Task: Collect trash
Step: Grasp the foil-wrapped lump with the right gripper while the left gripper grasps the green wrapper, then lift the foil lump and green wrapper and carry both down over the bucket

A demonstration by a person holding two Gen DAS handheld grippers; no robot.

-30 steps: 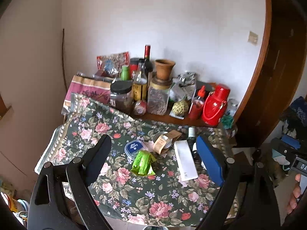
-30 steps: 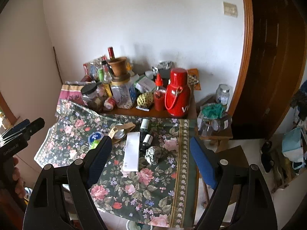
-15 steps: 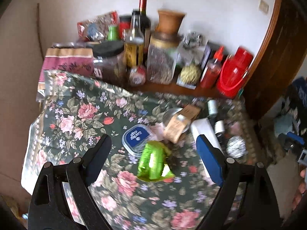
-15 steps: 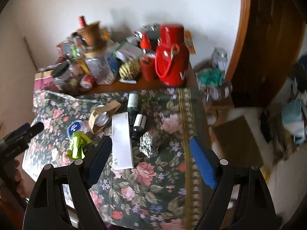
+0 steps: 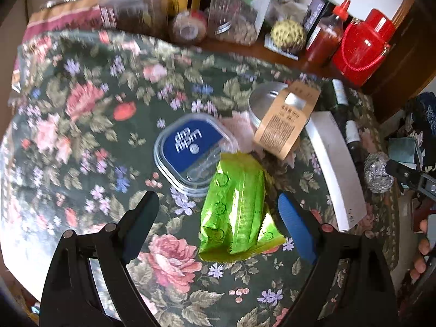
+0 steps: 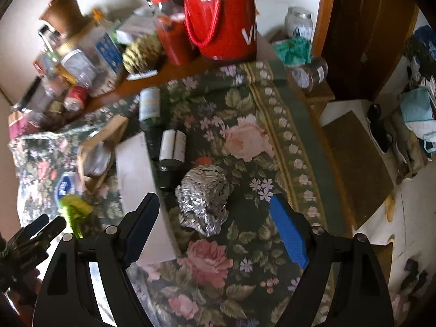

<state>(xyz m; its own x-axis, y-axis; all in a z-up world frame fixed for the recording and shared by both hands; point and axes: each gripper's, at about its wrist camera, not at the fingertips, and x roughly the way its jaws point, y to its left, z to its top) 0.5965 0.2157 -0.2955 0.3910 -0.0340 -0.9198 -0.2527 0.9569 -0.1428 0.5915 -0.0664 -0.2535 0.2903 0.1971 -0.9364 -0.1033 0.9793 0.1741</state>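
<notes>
Lengthwise: green wrapper [image 5: 237, 207] twd camera.

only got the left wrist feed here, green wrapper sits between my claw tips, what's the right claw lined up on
Observer: The right claw is open over a crumpled foil ball, which lies between its tips.
Operator: anything crowding the foil
Observer: A white box lies beside it on the left, running under the left tip; two dark bottles lie just behind it.
Operator: is there stuff off the table edge on that side
Observer: Yes, a low wooden side stand beyond the tablecloth holds glass jars and a green bag.
</notes>
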